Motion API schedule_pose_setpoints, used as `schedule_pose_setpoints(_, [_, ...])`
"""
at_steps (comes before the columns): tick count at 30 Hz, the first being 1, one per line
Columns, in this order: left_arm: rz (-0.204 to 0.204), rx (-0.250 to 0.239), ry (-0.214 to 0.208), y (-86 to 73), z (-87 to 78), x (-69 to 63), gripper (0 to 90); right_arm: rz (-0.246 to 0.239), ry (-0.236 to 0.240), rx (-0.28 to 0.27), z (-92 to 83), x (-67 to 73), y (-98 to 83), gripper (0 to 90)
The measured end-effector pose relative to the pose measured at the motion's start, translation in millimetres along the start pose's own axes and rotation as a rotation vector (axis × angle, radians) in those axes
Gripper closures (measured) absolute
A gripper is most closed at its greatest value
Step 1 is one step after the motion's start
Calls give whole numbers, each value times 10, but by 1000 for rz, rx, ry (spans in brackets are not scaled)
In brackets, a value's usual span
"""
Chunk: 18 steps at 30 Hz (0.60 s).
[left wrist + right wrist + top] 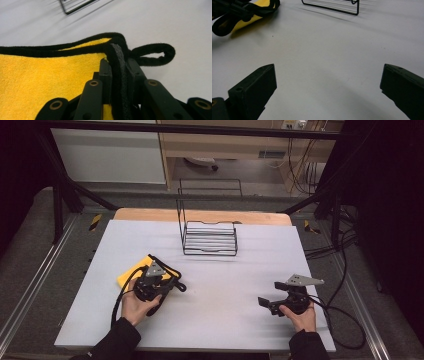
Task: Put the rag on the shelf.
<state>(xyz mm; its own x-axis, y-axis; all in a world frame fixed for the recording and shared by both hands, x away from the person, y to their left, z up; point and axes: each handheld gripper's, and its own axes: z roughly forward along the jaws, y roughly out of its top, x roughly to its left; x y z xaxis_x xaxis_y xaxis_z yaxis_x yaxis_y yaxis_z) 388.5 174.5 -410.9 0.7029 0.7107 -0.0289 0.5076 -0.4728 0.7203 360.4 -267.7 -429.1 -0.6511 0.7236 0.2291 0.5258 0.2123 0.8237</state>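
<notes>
Two fingers of the left gripper (119, 72) are clenched on the black-trimmed corner of the yellow cloth (37, 80), whose hanging loop (152, 53) juts just past them. The cloth lies on the white table (225, 285), left of centre. Well apart, the right gripper (328, 85) rests with fingers spread wide, grasping nothing.

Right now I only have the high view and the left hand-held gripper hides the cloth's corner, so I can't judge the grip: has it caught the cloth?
Observer: Yes. The left hand-held gripper is shut on the black hem of the yellow cloth.
Operator: Where on the hem?
Observer: At the corner, right beside the hanging loop, which sticks out free.
Operator: And the right one?
Observer: The right hand-held gripper has its jaws wide open, with bare table between them.
</notes>
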Motion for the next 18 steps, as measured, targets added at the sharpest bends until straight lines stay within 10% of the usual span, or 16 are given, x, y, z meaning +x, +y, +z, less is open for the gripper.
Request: schedule_pose_setpoints(18, [112, -8, -146, 161, 230, -837, 766, -1, 2, -2, 8, 2, 5, 13])
